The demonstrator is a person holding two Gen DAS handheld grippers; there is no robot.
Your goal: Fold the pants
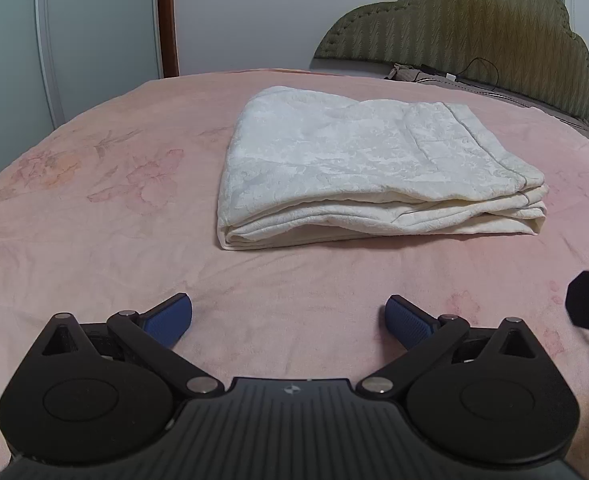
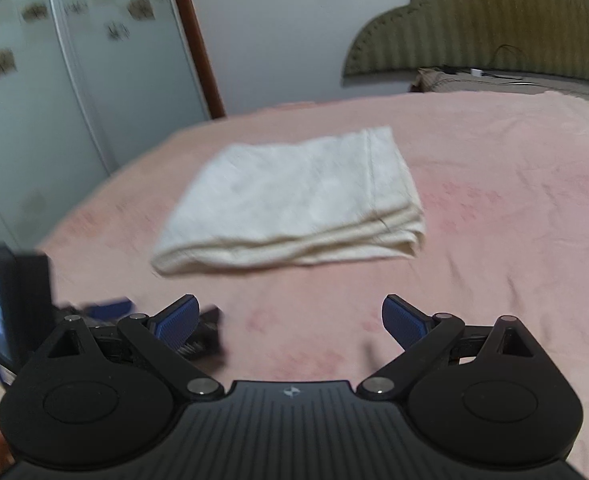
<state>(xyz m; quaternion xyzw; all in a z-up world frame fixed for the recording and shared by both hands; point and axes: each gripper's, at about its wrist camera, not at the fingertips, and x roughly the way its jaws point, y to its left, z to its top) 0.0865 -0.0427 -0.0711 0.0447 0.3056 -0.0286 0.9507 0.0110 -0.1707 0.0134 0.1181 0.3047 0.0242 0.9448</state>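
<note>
You had one pair of pants (image 1: 374,164), cream white, lying folded into a flat rectangular stack on the pink bed (image 1: 94,240). By the look of it the folding was done: layered edges showed along the near side of the stack and at its right-hand end, and nothing trailed loose.

You held the left gripper (image 1: 288,318) short of the pants, on the near side of them, with its two blue fingers (image 1: 168,318) spread wide and only bedcover between them. You held the right gripper (image 2: 288,320) the same way, also near of the pants and apart from them, its fingers (image 2: 176,320) spread and pinching nothing. I read that placing as a release: both tools stood clear of the cloth so that the stack would not be dragged out of shape.

The right wrist view was blurred, so fine detail there was unsure. A dark part of the other tool showed at the right edge of the left wrist view.

Counted: one folded garment, two grippers, four fingers. Beyond the pants, one padded olive headboard (image 1: 474,36) stood, with a cable (image 1: 482,70) lying at its foot, and a pale wardrobe (image 1: 94,20) stood to the left of the headboard.
</note>
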